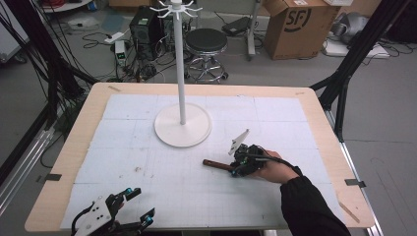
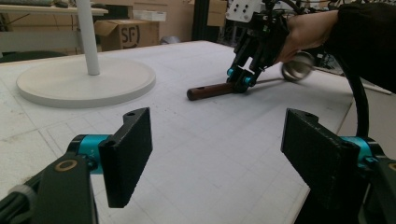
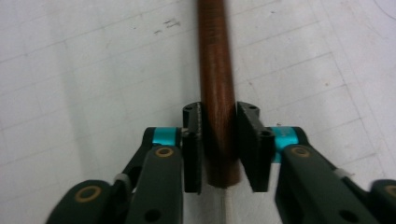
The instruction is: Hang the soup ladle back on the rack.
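Reading what can be read first: a cardboard box [image 1: 300,24] at the upper right of the high view carries "SF" in dark letters inside a ring, and the same box [image 2: 126,33] with the same letters sits at the upper left of the left gripper view; no other writing is legible. Right of centre in the high view, the right gripper [image 1: 236,168] is clamped on a wooden handle [image 1: 216,164] that lies flat on the white gridded mat [image 1: 147,196]; in the right gripper view its pads press both sides of the brown handle [image 3: 215,70], whose near end stops between them, while its far end runs off the top edge. In the left gripper view a round metal head [image 2: 299,65] behind the right hand [image 2: 306,30] is blurred, so what tool this is stays hard to make out. At the lower left of the high view, the left gripper [image 1: 140,206] rests with its jaws wide apart, holding nothing, its body cut off by the bottom edge. A white stand [image 1: 182,125] rises from its round base at upper centre.
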The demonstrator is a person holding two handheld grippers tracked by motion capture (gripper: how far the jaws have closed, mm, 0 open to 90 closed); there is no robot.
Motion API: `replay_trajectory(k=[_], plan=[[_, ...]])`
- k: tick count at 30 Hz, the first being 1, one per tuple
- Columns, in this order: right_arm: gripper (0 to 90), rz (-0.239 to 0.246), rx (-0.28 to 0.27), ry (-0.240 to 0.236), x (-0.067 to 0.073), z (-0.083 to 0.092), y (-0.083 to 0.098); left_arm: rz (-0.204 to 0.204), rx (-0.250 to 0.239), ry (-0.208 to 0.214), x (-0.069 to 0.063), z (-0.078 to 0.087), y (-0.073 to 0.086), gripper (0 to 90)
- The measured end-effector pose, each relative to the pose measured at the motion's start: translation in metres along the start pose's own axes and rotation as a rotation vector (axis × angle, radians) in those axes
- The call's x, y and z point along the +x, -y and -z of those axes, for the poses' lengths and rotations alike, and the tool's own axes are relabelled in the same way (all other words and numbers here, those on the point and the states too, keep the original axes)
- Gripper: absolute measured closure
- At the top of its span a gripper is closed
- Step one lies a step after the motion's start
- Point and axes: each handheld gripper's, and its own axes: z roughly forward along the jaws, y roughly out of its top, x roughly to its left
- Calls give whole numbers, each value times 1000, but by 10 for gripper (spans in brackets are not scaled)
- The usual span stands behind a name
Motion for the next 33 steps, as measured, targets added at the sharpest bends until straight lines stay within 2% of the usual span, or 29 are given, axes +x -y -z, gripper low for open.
replay_trajectory(k=[2,5,9,11,12,14,16,18,19,21,23,29,33], plan=[[729,0,-2,-2,0,0,0,1,-2,-1,0,0,0,253],[731,38,3,24,4,0,-1,-2,-2,-1,-1,0,0,254],[732,43,5,33,5,1,-1,-4,-4,0,-1,0,-1,254],[732,31,-36,56,5,8,-1,-3,-6,-5,-1,1,-1,254],[732,20,-75,63,4,13,-1,-4,-6,-5,-1,1,-1,254],[732,-8,-159,48,0,26,-1,-3,-5,-3,-1,1,-1,254],[732,-34,-230,59,-3,37,1,-5,-6,-3,-1,1,-1,255],[732,-61,-282,63,-5,46,3,-4,-4,-3,-2,0,-1,255],[732,-61,-282,63,-5,46,3,-4,-4,-3,-2,0,-1,255],[731,-65,-364,80,-6,56,5,-4,-4,-5,-2,0,-1,255],[731,-79,-429,73,-7,64,6,-7,-2,-5,-1,0,-1,255],[731,-128,-682,95,-14,88,12,-12,-6,-11,-2,1,-1,255],[731,-173,-803,93,-18,99,15,-10,-6,-11,-1,1,-1,255]])
